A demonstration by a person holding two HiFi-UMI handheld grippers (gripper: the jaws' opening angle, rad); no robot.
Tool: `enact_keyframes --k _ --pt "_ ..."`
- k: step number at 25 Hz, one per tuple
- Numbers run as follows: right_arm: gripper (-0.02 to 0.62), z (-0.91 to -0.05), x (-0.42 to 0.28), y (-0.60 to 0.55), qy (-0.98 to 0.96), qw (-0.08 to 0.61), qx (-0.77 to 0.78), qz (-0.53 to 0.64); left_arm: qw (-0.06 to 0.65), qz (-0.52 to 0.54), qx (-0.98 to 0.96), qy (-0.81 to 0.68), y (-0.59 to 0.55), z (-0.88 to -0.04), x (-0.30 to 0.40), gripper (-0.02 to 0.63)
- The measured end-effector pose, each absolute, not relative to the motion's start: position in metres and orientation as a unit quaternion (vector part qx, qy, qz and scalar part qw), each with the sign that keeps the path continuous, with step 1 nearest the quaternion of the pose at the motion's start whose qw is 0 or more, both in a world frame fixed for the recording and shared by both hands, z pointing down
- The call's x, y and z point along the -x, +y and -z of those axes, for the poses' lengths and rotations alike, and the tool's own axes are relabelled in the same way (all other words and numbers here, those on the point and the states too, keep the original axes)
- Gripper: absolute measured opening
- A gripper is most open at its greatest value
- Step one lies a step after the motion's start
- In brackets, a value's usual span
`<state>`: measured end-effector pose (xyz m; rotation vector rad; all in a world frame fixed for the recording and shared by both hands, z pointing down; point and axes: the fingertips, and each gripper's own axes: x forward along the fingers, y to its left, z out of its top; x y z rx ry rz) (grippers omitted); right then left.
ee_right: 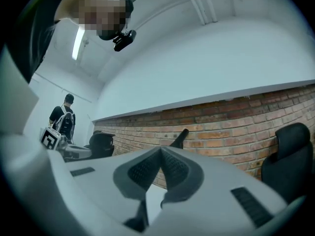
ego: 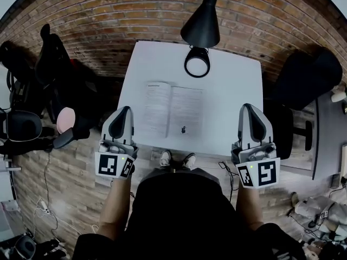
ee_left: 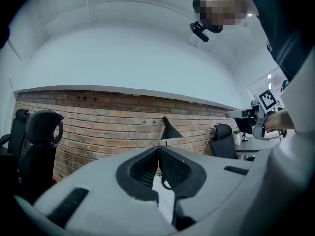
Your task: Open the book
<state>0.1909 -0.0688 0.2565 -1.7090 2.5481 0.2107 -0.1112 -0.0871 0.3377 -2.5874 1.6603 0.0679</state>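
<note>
The book [ego: 172,109] lies open on the white table [ego: 233,91], its two printed pages spread flat, with a small dark thing [ego: 184,129] on the right page near the front edge. My left gripper [ego: 122,112] hovers at the table's front left corner, jaws shut on nothing. At the front right corner my right gripper [ego: 250,110] is also shut and empty. In the left gripper view the gripper [ee_left: 158,154] points level at the brick wall; the right gripper [ee_right: 161,155] does the same in its own view. Neither touches the book.
A black desk lamp [ego: 201,23] leans over the table's far edge, above a dark ring-shaped base [ego: 197,62]. Black office chairs stand at left [ego: 51,56] and right [ego: 306,77]. A brick wall [ee_left: 98,117] is beyond. The person's feet [ego: 176,158] are below the table's front edge.
</note>
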Motion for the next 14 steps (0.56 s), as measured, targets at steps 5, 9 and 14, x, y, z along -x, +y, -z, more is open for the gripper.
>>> enact_keyframes --k 5,9,14 --pt "0.014 -0.25 -0.179 -0.073 0.829 0.029 0.553 -0.08 0.035 -0.027 0.846 0.532 -0.087 -0.333 0.113 0.026" --pt "0.014 -0.245 -0.17 -0.074 0.831 0.023 0.548 -0.09 0.031 -0.028 0.847 0.531 -0.086 -0.333 0.119 0.026" --pt "0.012 -0.244 -0.162 -0.08 0.831 0.027 0.549 -0.086 0.03 -0.029 0.847 0.53 -0.085 -0.332 0.126 0.026"
